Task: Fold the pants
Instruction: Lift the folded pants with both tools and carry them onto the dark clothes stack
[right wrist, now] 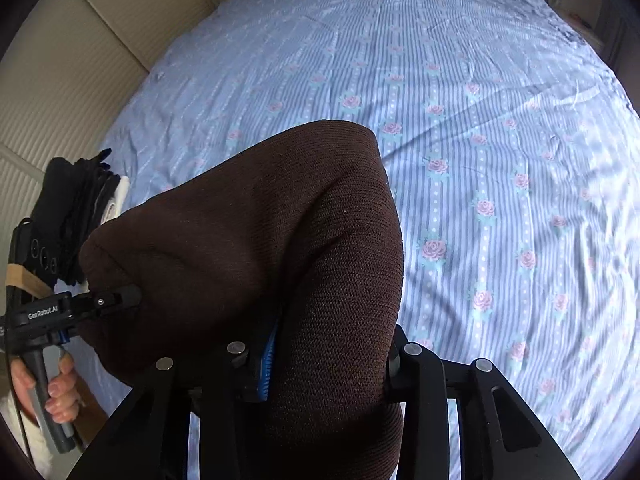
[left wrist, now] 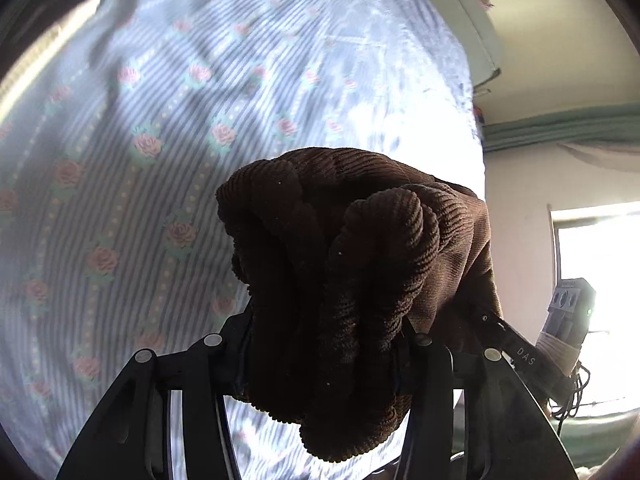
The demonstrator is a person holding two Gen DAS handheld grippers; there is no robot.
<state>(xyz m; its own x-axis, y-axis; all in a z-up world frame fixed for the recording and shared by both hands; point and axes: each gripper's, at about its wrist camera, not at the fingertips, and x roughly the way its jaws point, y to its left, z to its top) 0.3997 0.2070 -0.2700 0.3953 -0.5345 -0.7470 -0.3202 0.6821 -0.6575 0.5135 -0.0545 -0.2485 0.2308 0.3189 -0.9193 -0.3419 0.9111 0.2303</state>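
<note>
Dark brown corduroy pants (left wrist: 344,272) hang bunched between my two grippers, above a bed. My left gripper (left wrist: 324,344) is shut on a thick wad of the pants' edge, which hides its fingertips. In the right wrist view the pants (right wrist: 256,240) stretch as a smooth brown sheet from my right gripper (right wrist: 320,356), shut on the cloth, across to the left gripper (right wrist: 120,300), whose jaws pinch the far corner. The right gripper's body (left wrist: 516,348) shows at the right of the left wrist view.
The bed (right wrist: 480,140) has a blue striped sheet with pink roses. A stack of folded dark and white clothes (right wrist: 80,208) lies at its left edge. A cream padded headboard (right wrist: 60,80) is on the left. A bright window (left wrist: 600,280) is at the right.
</note>
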